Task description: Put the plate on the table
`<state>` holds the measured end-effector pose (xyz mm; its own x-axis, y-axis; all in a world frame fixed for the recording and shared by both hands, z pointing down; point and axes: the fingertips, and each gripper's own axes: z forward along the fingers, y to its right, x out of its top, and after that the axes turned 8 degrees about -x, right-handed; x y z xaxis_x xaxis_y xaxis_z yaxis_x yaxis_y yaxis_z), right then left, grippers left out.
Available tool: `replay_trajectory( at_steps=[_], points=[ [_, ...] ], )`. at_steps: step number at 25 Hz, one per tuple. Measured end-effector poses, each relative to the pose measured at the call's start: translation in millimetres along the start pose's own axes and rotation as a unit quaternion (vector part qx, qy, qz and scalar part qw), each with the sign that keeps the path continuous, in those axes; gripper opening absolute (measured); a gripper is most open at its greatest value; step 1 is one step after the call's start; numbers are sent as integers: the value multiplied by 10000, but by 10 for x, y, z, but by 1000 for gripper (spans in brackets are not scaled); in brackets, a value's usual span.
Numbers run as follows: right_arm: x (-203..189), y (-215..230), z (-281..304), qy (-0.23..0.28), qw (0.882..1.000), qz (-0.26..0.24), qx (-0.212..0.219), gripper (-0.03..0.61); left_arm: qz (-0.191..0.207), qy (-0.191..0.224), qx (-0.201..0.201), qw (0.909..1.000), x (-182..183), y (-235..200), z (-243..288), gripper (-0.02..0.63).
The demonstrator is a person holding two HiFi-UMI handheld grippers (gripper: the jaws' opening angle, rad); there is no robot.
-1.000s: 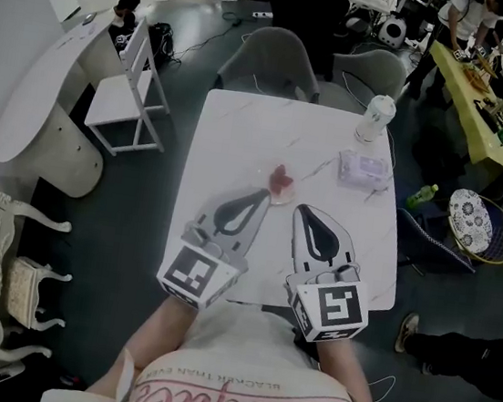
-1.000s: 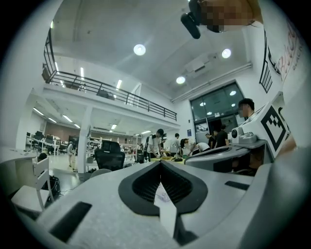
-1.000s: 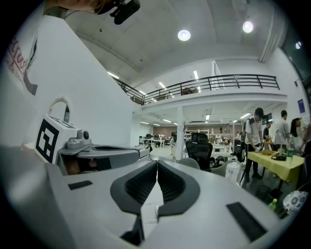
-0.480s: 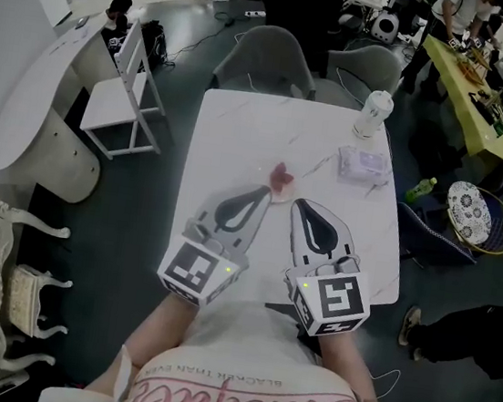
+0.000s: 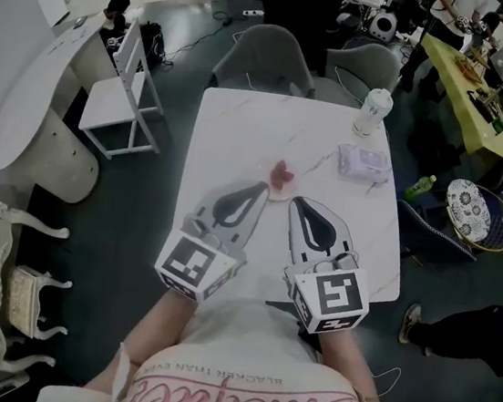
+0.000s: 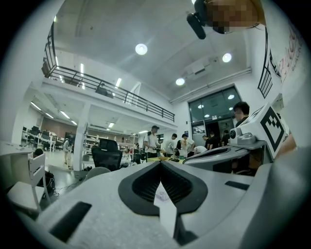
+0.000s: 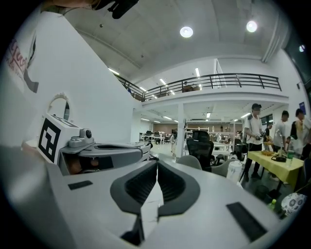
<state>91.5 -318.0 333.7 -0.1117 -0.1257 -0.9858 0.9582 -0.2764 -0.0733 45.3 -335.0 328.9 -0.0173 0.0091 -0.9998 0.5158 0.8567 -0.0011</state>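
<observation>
White marble bench (image 5: 242, 130) is spreading out below you, and you are holding both grippers low over its near half. Your left claw (image 5: 264, 189) and your right claw (image 5: 295, 200) are each pressed together, pinching nothing. Just ahead of their tips, near the bench's middle, a small pale plate (image 5: 280, 188) carrying something pink is sitting flat on the marble; it is too small to make out further. Judging by this, the plate is already lying on the bench, so you are closing out the task. Any next move is calling only for drawing both claws back without nudging it. A bottle (image 5: 374, 113) and a wipes packet (image 5: 364, 165) are sitting well apart, far right.
</observation>
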Motion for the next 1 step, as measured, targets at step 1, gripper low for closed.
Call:
replay_trajectory(
  at_steps=[1],
  points=[
    [2, -5, 5, 1, 10000, -8, 3, 8, -13, 0, -12, 10000, -4, -2, 2, 5]
  ],
)
